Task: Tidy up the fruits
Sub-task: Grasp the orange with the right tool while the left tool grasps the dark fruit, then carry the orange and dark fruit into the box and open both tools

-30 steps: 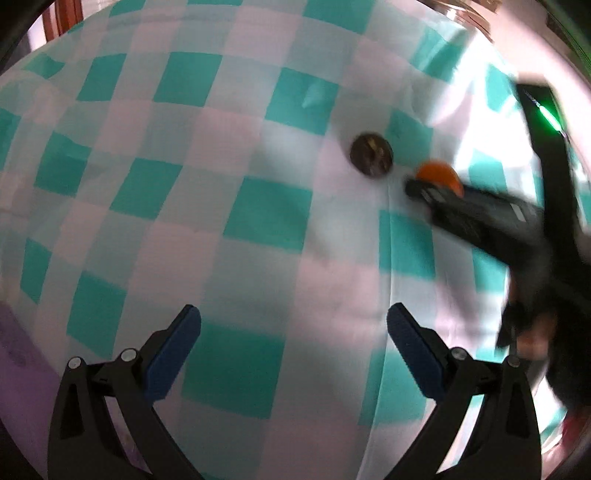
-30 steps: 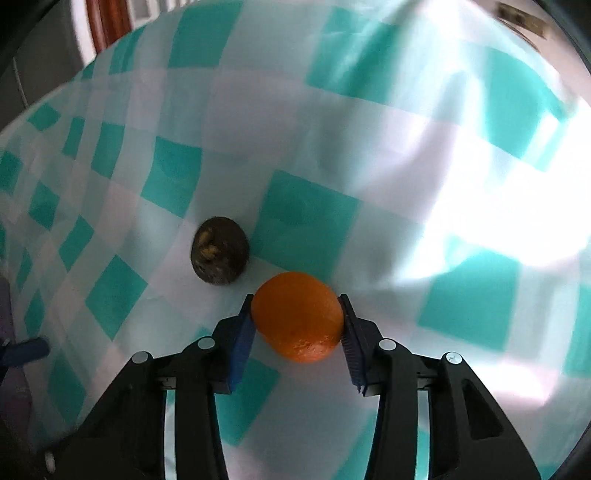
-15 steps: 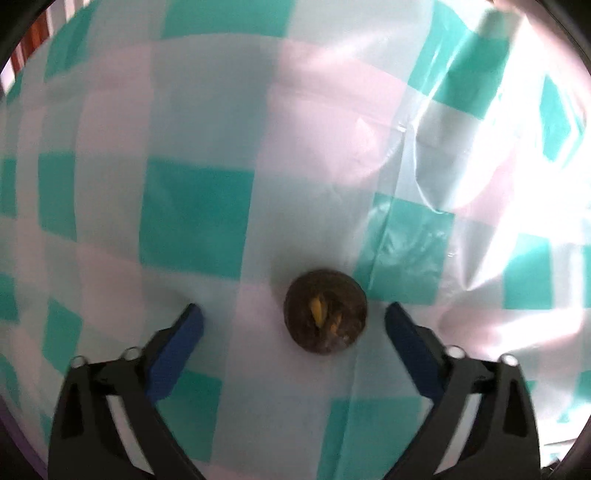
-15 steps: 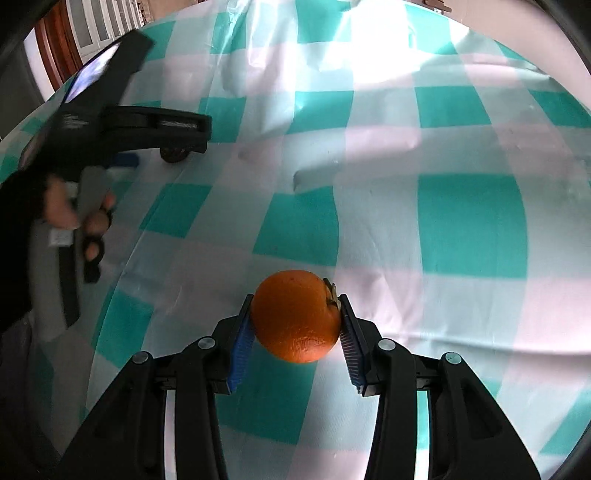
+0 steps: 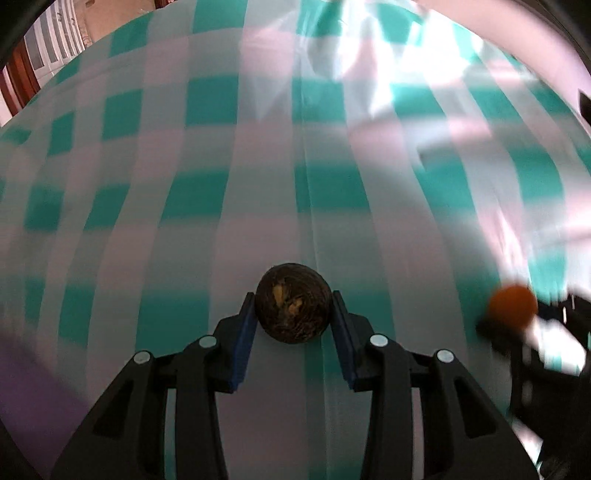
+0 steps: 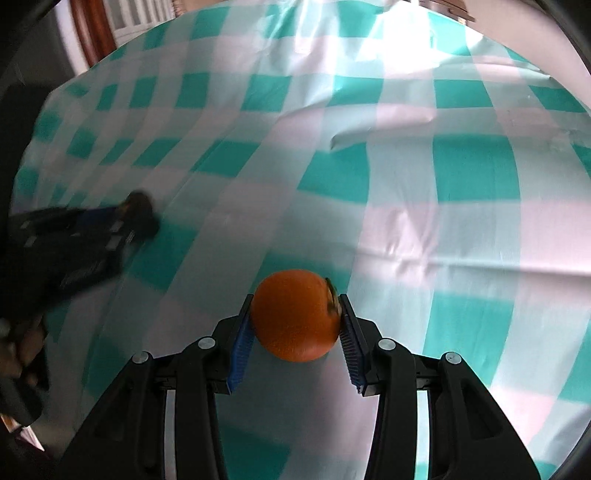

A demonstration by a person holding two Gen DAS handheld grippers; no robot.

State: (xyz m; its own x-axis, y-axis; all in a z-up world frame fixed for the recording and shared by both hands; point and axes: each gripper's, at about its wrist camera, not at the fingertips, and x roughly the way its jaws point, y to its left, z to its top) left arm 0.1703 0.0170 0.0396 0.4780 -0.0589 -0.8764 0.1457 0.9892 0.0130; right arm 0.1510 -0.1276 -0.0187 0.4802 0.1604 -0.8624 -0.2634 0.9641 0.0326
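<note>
A dark brown round fruit [image 5: 293, 306] with yellow flecks sits between the blue pads of my left gripper [image 5: 293, 295]. Its jaws are closing, and both pads touch the fruit's sides, just above the checked cloth. An orange [image 6: 297, 315] is clamped in my right gripper [image 6: 297, 297], which is shut on it and held a little off the cloth. In the left wrist view the orange [image 5: 513, 304] appears blurred at the right. The right wrist view shows the left gripper [image 6: 138, 218] and the dark fruit [image 6: 138, 203] at the left, also blurred.
A teal-and-white checked tablecloth [image 5: 184, 192] with creases covers the whole table. A person's hand [image 6: 22, 350] grips the left tool at the lower left. Wooden furniture [image 6: 92, 33] stands beyond the far left edge.
My left gripper came down over the dark fruit and its jaws closed from wide open onto it. My right gripper kept its grip and carried the orange away from the dark fruit.
</note>
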